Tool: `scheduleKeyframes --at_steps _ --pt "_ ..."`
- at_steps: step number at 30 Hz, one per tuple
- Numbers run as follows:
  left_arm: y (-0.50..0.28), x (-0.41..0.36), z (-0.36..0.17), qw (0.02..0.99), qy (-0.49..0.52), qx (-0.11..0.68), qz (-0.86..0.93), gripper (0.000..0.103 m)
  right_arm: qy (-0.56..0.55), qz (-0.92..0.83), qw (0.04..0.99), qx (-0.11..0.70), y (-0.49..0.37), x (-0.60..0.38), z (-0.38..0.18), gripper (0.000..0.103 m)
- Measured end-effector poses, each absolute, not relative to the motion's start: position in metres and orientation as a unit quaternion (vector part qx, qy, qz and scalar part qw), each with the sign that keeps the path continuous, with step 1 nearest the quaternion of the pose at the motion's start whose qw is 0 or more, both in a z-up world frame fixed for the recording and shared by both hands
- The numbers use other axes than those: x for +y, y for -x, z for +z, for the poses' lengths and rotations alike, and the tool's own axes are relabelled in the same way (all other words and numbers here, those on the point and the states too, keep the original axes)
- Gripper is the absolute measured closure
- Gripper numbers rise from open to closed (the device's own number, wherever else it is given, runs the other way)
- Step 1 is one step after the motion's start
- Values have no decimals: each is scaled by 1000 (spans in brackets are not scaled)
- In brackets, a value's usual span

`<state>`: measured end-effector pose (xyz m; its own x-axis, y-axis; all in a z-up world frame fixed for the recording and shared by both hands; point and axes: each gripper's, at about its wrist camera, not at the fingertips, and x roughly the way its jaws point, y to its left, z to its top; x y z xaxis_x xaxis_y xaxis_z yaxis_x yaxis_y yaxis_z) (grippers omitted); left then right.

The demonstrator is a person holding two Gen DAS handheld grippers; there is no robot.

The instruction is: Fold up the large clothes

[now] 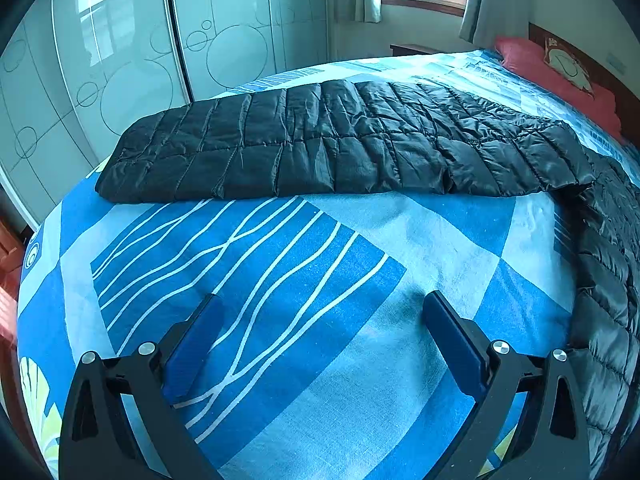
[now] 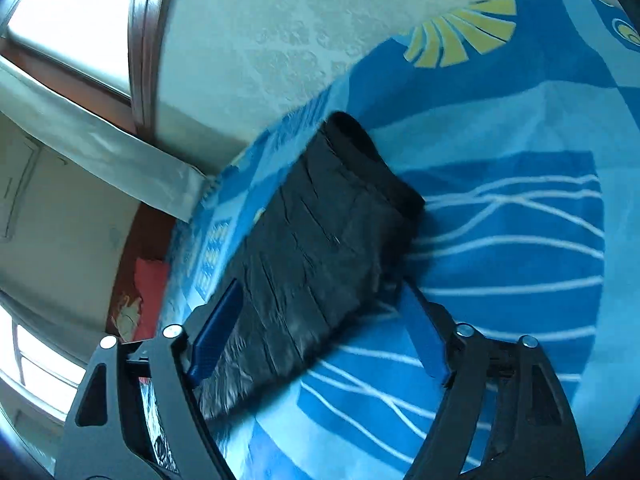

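- A black quilted puffer jacket [image 1: 344,140] lies folded into a long band across a bed's blue patterned sheet [image 1: 320,280], toward twelve o'clock of the left gripper [image 1: 320,344], whose jaws stand wide and empty.
- The right gripper [image 2: 320,320] is wide too; the jacket passes between its fingers, unpinched.
- Risk: the slick, puffy layers could spring apart if only the top layer is caught.
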<state>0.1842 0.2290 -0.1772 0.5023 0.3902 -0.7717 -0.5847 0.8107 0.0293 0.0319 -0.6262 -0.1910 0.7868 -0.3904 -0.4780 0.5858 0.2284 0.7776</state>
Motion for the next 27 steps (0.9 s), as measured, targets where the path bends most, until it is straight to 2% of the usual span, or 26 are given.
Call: scheduleKeyframes --at_steps 4,5,6,7,8,12,17,22,27 --pt "-184 229 -177 859 118 410 284 4 -510 -330 790 86 -42 -627 -191 24" --pt "-184 229 -177 858 118 410 284 4 -506 -336 790 86 -42 -628 -189 32" --pt "-184 229 -177 858 118 410 284 4 -503 -340 789 88 -44 -631 -190 55" --pt "-184 229 -177 858 117 411 285 4 -508 -334 789 94 -46 -636 -193 70" --pt "-185 229 -177 858 117 411 285 4 -520 -326 782 106 -50 -642 -200 93" --pt "-185 229 -178 858 117 411 285 4 -483 -337 799 123 -59 -642 -185 96" --pt "-185 228 -178 859 115 409 287 4 -365 -319 866 127 -93 -595 -118 97" --pt "-185 228 -178 860 118 407 286 4 -244 -225 932 148 -165 -489 -60 97" --pt "-184 228 -178 860 118 406 286 4 -183 -119 959 183 -242 -372 -41 98"
